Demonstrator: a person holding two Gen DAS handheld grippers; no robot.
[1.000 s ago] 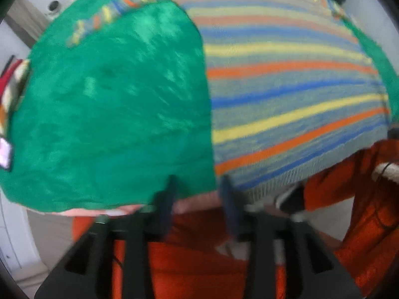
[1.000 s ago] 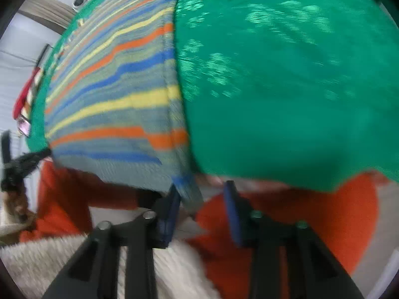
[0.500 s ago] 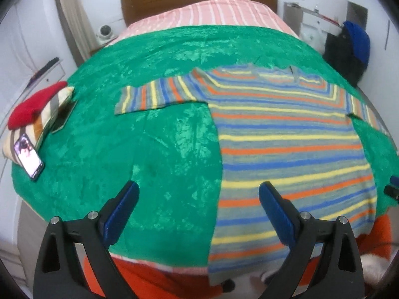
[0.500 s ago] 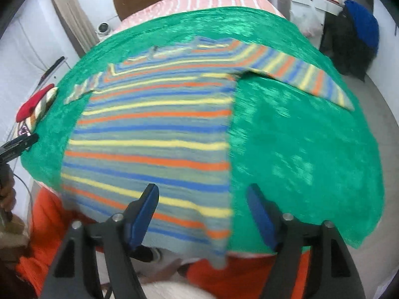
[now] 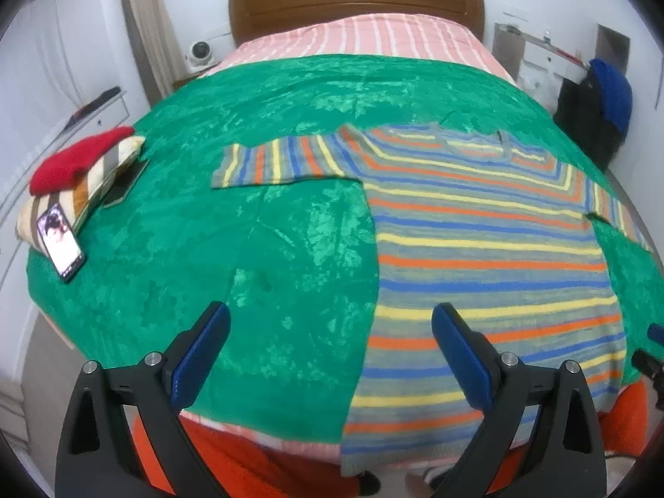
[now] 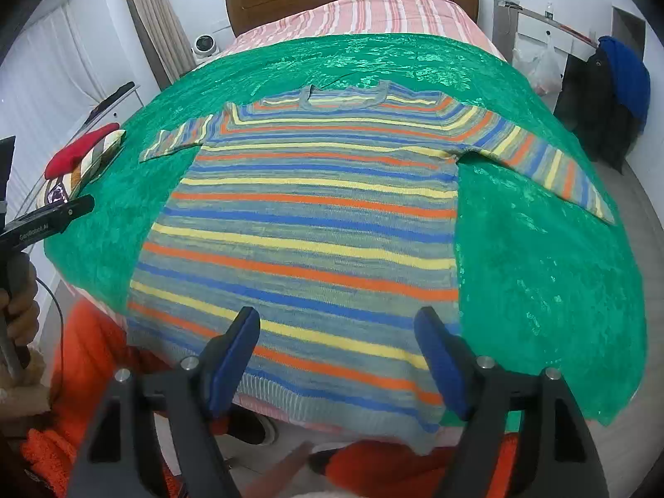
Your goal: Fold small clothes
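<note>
A striped sweater (image 5: 477,249) (image 6: 311,228) in grey, blue, yellow and orange lies flat on the green blanket (image 5: 249,249) (image 6: 539,269), sleeves spread out, neck toward the headboard. Its hem hangs over the bed's near edge. My left gripper (image 5: 330,315) hovers open above the sweater's left side edge, with nothing between its fingers. My right gripper (image 6: 337,319) hangs over the lower part of the sweater, clear of the cloth; its jaws are opening and hold nothing. The left gripper (image 6: 45,220) also shows at the left edge of the right wrist view, held by a hand.
A striped pillow with a red item on it (image 5: 83,166) and a phone (image 5: 62,240) lie at the blanket's left edge. The wooden headboard (image 5: 357,4) is at the back. Dark clothes with a blue hat (image 5: 597,112) hang at right. Orange fabric (image 5: 249,469) is below the bed's near edge.
Both grippers let go of the sweater's hem, opened wide and rose back from the bed's edge. The whole sweater now shows, lying spread on the blanket.
</note>
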